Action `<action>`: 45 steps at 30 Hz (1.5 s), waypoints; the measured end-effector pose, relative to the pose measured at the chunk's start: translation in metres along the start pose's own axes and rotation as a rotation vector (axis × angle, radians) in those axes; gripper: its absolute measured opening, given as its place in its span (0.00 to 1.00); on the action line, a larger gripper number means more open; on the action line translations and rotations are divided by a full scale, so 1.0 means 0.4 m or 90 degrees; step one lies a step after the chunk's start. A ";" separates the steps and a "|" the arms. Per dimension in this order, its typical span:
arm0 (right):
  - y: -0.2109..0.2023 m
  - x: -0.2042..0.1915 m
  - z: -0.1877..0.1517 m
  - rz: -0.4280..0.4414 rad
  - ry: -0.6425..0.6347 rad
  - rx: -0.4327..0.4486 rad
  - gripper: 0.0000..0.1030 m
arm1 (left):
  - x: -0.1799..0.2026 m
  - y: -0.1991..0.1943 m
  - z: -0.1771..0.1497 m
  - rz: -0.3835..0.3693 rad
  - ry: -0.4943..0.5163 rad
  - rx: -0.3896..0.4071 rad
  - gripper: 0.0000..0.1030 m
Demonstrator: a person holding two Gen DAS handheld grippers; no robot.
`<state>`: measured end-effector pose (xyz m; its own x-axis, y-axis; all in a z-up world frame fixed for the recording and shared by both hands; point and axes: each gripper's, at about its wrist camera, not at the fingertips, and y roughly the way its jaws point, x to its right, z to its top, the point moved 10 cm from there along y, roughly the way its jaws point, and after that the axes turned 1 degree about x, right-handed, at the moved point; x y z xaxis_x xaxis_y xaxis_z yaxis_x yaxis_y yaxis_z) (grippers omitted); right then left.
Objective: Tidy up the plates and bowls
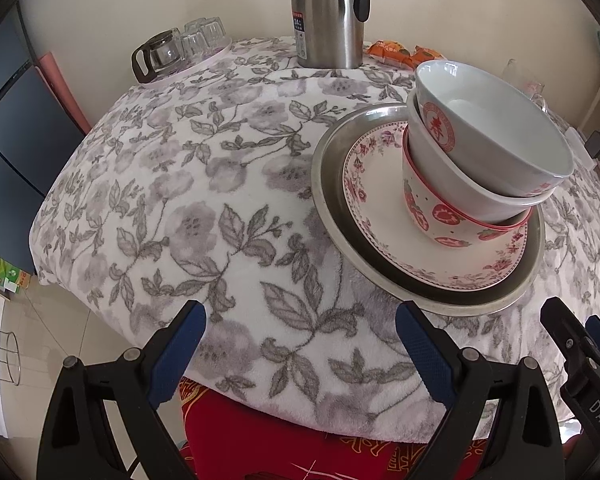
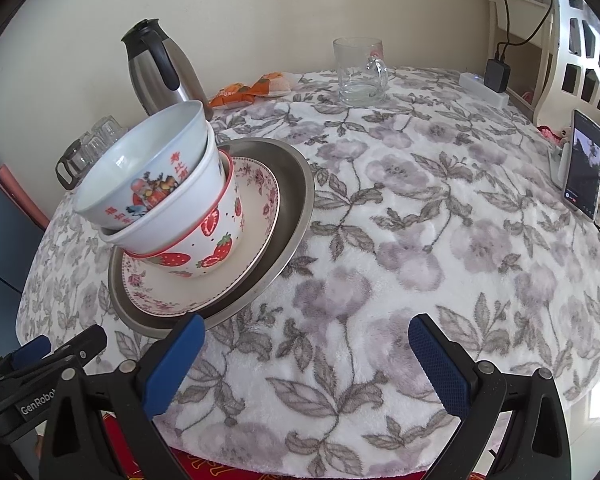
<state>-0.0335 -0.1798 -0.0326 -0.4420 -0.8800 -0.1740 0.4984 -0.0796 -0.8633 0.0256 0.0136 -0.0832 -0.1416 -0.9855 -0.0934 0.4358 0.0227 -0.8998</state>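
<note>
Floral grey-and-white cloth (image 1: 180,184) covers a round table against a cream wall, where a steel thermos jug (image 1: 328,12) stands at the far edge. Near the table's front, a metal plate (image 2: 296,184) carries a pink-flowered plate (image 1: 376,184), on which three bowls nest: a strawberry-print bowl (image 2: 216,240), a plain white bowl (image 2: 168,228) and, uppermost and tilted, a red-lettered bowl (image 1: 496,128). Left gripper (image 1: 300,344) and right gripper (image 2: 304,356) hover at the near edge, both spread wide and empty. A glass mug (image 2: 360,72) sits farther back.
</note>
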 end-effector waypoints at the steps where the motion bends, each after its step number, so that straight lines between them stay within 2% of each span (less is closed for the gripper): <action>1: 0.000 0.001 -0.001 0.000 -0.001 -0.001 1.00 | 0.000 0.000 0.000 0.000 0.000 -0.001 0.93; 45: 0.017 0.020 -0.012 -0.016 -0.001 -0.024 1.00 | 0.003 0.013 -0.009 -0.005 -0.005 -0.022 0.93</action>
<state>-0.0372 -0.1850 -0.0422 -0.4527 -0.8788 -0.1510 0.4584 -0.0841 -0.8848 0.0246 0.0133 -0.0897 -0.1374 -0.9870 -0.0832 0.4043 0.0208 -0.9144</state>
